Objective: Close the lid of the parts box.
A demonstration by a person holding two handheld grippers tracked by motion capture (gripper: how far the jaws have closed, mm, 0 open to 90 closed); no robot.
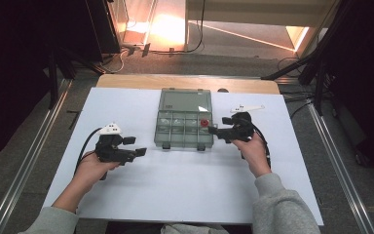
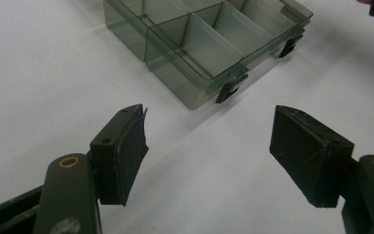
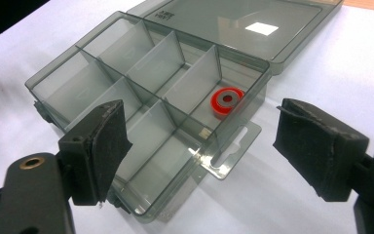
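A clear grey compartment box (image 1: 158, 132) stands in the middle of the white table with its lid (image 1: 185, 101) folded open at the back. A red ring with a grey centre (image 1: 204, 123) lies in its far right compartment, and the right gripper view shows that ring (image 3: 226, 101) behind the box wall (image 3: 53, 73). My left gripper (image 1: 136, 146) rests left of the box, jaws open and empty; in its own view the left gripper (image 2: 209, 151) faces the box's front corner (image 2: 209, 73). My right gripper (image 1: 218, 126) is beside the box's right end, and this right gripper (image 3: 202, 146) is open and empty.
The white table top (image 1: 175, 185) has bare room in front of the box and on both sides. Two black latches (image 2: 229, 90) stick out of the box's front wall. A wooden edge (image 1: 126, 80) runs along the back. Metal rails (image 1: 24, 170) flank the table.
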